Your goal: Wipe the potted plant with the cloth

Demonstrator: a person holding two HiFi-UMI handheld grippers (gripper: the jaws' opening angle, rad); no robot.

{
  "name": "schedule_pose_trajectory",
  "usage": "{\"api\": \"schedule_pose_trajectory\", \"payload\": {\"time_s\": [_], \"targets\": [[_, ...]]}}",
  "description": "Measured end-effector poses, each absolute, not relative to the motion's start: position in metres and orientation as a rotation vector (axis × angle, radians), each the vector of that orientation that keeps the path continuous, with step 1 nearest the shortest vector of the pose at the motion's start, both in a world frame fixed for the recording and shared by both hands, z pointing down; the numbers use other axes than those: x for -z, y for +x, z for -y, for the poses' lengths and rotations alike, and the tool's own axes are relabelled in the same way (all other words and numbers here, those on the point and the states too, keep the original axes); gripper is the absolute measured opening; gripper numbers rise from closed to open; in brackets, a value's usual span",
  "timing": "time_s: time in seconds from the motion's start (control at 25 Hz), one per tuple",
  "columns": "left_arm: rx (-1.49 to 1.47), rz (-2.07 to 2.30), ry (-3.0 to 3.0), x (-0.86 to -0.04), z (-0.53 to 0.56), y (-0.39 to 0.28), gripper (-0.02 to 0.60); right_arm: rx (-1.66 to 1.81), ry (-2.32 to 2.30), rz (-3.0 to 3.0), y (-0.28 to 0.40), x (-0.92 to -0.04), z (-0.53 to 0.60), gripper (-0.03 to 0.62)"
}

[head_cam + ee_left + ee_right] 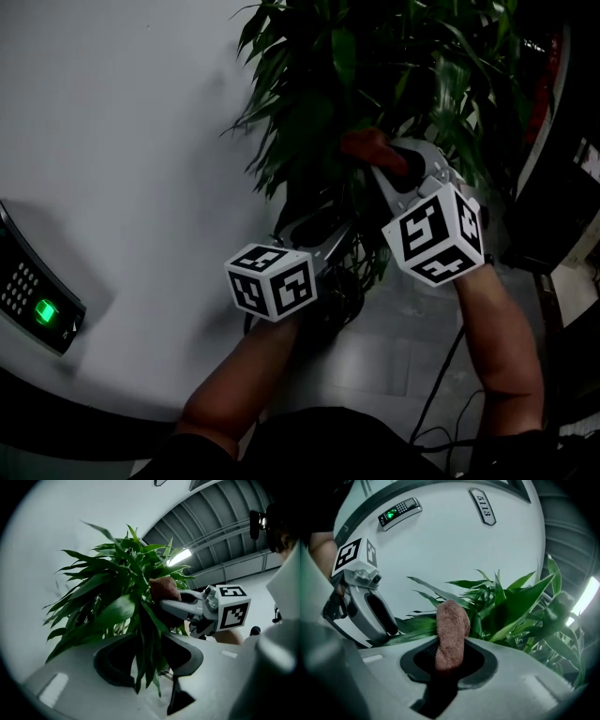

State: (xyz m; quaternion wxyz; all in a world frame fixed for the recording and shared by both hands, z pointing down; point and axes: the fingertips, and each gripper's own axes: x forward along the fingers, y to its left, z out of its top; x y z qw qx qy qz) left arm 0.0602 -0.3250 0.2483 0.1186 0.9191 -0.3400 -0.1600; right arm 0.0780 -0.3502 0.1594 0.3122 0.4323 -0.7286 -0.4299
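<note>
potted plant (375, 56): ahead of both grippers; a few leaves hang between the parted jaws of the left gripper (147, 656).
cloth (451, 630): clamped between the jaws of the right gripper (447, 660), sticking out ahead of them among the leaves.
right gripper: just right of the left gripper, deeper in the foliage.
wall (122, 122): behind the plant.
keypad (37, 300): on the wall, well left of the left gripper.

Side by side and reaching forward, the left claw (147, 656) gapes while the right claw (449, 658) pinches the cloth (451, 625).
</note>
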Motion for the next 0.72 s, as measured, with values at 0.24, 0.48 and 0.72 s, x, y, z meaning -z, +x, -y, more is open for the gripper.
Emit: {"api": "schedule_pose_trajectory", "payload": {"time_s": [0.24,0.48,0.72], "targets": [[0.362,1.031,2.658,-0.269,0.344,0.071,0.039,1.215,1.154,1.812,0.070,-0.154,0.377,0.072],[0.385,0.969,2.622,-0.271,0.343,0.071,0.020,1.279,1.103,1.717,0.065,-0.173,0.385,0.072],[0.374,0.984,2.618,-0.276,0.344,0.071,0.018,1.302,1.037,1.694,0.061,-0.203,0.372,0.072]]}}
